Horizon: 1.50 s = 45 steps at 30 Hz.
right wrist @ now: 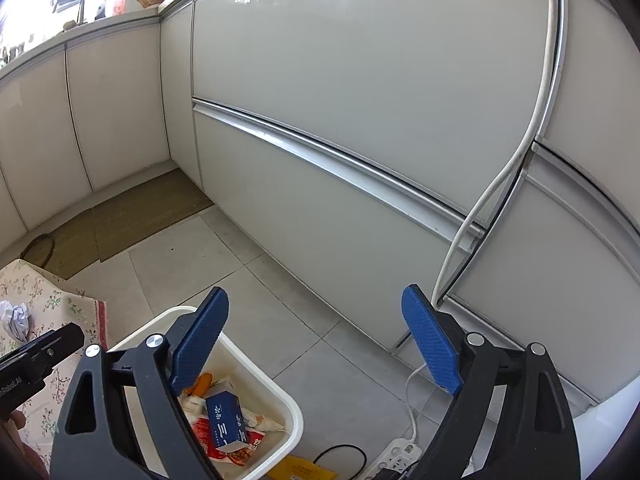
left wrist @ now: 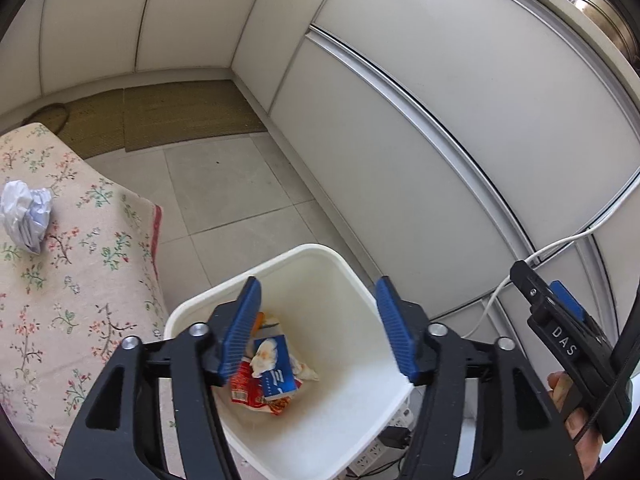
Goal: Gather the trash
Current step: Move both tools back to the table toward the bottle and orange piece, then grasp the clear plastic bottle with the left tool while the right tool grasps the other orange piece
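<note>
Left wrist view: looks steeply down, close above the white bin [left wrist: 340, 264], cabinet fronts [left wrist: 440, 120] beyond. Right wrist view: from further right, aimed lower across the floor tiles [right wrist: 280, 280] toward the cabinets. Shared: bin [right wrist: 288, 400], floral cloth [left wrist: 80, 260], mat [right wrist: 132, 216].

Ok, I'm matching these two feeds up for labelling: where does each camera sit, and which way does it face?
Left wrist: sits on the left gripper, looking down into the white bin; its open blue fingers show, plus the right gripper in a hand.
Right wrist: sits on the right gripper, facing the floor and cabinets; its open fingers show, plus the left gripper's tip.
Shared: bin, blue carton, crumpled paper on floral cloth.
</note>
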### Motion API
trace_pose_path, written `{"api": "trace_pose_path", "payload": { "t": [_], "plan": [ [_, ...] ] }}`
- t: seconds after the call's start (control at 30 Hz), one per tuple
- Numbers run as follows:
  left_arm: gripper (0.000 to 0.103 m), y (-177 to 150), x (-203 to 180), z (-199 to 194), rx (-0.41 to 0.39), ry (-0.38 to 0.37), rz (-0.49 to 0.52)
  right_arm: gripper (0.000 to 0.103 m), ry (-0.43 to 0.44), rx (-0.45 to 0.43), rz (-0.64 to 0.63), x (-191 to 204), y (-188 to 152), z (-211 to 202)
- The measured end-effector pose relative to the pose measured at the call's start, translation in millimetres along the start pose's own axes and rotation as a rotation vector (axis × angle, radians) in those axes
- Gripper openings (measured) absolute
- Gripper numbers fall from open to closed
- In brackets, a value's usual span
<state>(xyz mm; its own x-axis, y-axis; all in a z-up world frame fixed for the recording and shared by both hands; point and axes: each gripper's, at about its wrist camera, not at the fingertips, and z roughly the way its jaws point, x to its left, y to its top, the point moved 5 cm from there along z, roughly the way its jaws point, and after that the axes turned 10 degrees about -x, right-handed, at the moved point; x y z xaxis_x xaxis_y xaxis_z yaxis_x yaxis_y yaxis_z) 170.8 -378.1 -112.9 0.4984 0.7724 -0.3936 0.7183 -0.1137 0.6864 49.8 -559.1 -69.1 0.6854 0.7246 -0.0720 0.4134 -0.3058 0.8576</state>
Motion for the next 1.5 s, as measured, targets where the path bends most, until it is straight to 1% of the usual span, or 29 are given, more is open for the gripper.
{"api": "trace_pose_path", "payload": {
  "t": [0.03, 0.07, 0.1, 0.13, 0.17, 0.23, 0.27, 0.3, 0.4, 0.53, 0.87, 1.0, 1.13, 1.27, 1.4, 1.43, 1.5],
  "plan": [
    [0.065, 1, 1, -2, -0.009, 0.024, 0.008, 0.088, 0.003, -0.001, -0.003, 2, 0, 0],
    [0.074, 3, 4, -5, -0.021, 0.058, 0.019, 0.089, 0.005, -0.002, -0.008, 5, 0, -1],
    [0.079, 5, 8, -10, -0.044, 0.112, 0.035, 0.092, 0.006, -0.005, -0.012, 8, -1, -2],
    [0.089, 6, 11, -14, -0.067, 0.158, 0.048, 0.094, 0.006, -0.009, -0.015, 11, -1, -2],
    [0.094, 8, 15, -20, -0.096, 0.218, 0.066, 0.095, 0.009, -0.016, -0.022, 15, -1, -4],
    [0.096, 11, 23, -30, -0.134, 0.337, 0.106, 0.096, 0.015, -0.025, -0.043, 27, -1, -8],
    [0.096, 13, 28, -34, -0.144, 0.383, 0.117, 0.096, 0.019, -0.029, -0.055, 32, -1, -9],
    [0.096, 14, 33, -38, -0.148, 0.404, 0.11, 0.096, 0.026, -0.031, -0.066, 39, -1, -10],
    [0.096, 15, 46, -48, -0.15, 0.398, 0.072, 0.096, 0.059, -0.03, -0.096, 60, -3, -14],
    [0.096, 16, 66, -62, -0.159, 0.435, 0.066, 0.096, 0.104, -0.035, -0.14, 90, -5, -21],
    [0.096, 17, 135, -110, -0.174, 0.525, -0.025, 0.096, 0.216, -0.063, -0.226, 176, -9, -46],
    [0.096, 16, 165, -131, -0.174, 0.563, -0.08, 0.096, 0.257, -0.075, -0.251, 209, -13, -56],
    [0.096, 12, 197, -153, -0.174, 0.625, -0.125, 0.096, 0.315, -0.081, -0.271, 246, -19, -69],
    [0.096, 0, 239, -174, -0.149, 0.695, -0.206, 0.096, 0.367, -0.098, -0.298, 284, -28, -87],
    [0.096, -17, 287, -191, -0.107, 0.807, -0.288, 0.096, 0.416, -0.097, -0.343, 319, -43, -102],
    [0.096, -24, 301, -195, -0.088, 0.834, -0.322, 0.096, 0.426, -0.095, -0.355, 327, -47, -105],
    [0.096, -39, 329, -198, -0.046, 0.853, -0.414, 0.096, 0.444, -0.091, -0.377, 341, -53, -110]
  ]
}}
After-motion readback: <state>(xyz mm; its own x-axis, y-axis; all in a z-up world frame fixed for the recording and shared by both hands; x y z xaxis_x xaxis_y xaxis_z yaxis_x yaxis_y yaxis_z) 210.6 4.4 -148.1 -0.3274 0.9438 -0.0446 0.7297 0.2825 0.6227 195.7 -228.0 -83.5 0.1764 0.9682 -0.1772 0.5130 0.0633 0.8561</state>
